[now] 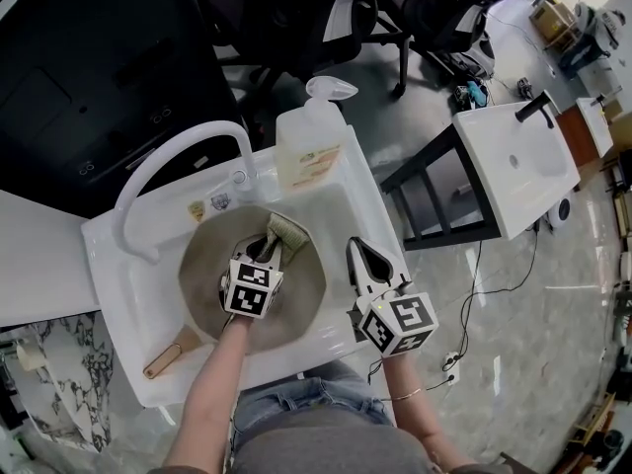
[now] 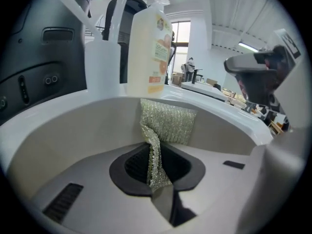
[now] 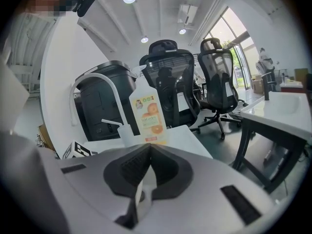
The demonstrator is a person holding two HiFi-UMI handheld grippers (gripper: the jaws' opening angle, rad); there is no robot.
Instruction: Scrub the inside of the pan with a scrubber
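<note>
A round grey pan [image 1: 299,302] lies in the white sink [image 1: 111,265], its wooden handle [image 1: 171,355] pointing to the near left. My left gripper [image 1: 268,243] reaches into the pan and is shut on a glittery grey-green scrubber [image 1: 287,232]. In the left gripper view the scrubber [image 2: 165,123] hangs folded between the jaws of the left gripper [image 2: 157,155] and rests against the pan's far wall [image 2: 63,135]. My right gripper [image 1: 357,251] hovers over the sink's right rim, beside the pan, its jaws shut with nothing in them; the right gripper view shows the right gripper [image 3: 145,165] the same way.
A curved white faucet [image 1: 168,164] arches over the sink's back left. A soap bottle with an orange label [image 1: 308,148] stands on the back rim. Black office chairs [image 1: 296,18] stand behind, and a second white sink on a black frame [image 1: 513,166] is to the right.
</note>
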